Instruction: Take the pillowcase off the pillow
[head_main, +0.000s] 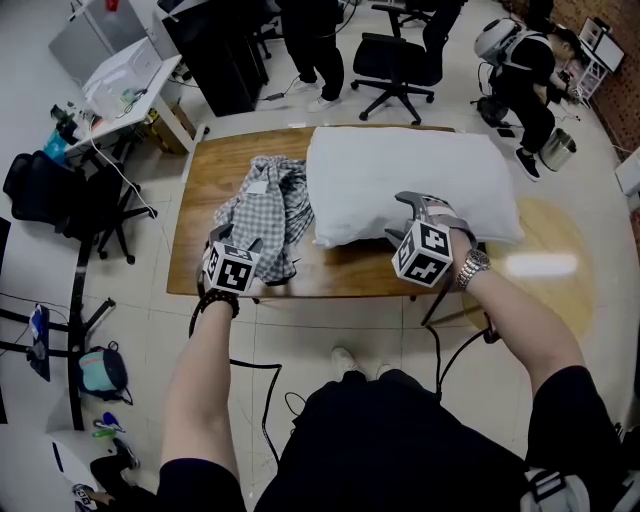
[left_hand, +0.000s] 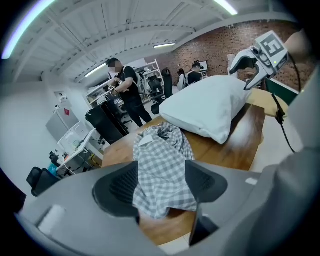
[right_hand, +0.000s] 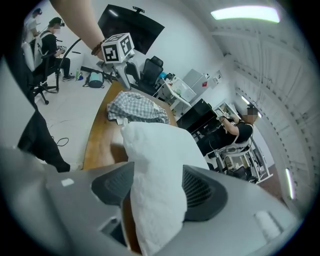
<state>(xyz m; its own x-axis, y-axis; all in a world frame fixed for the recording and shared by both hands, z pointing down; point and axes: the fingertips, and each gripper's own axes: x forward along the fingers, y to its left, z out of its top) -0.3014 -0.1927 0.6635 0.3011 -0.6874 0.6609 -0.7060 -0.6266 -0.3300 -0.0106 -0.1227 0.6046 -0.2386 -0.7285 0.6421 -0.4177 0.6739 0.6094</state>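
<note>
left claw (left_hand: 161, 186) open | right claw (right_hand: 157, 189) open, astride pillow (head_main: 410, 180) corner | pillowcase (head_main: 268, 205) partly hidden

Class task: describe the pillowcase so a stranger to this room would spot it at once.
Find the wooden table in the middle of the room. In the head view, its left part holds the pillowcase, a crumpled heap beside the big pillow. It alone is grey-and-white checked; the pillow is plain white.

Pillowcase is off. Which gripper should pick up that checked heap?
Left. The checked pillowcase lies straight ahead between the left gripper's open jaws; the right gripper is at the bare pillow's corner.
</note>
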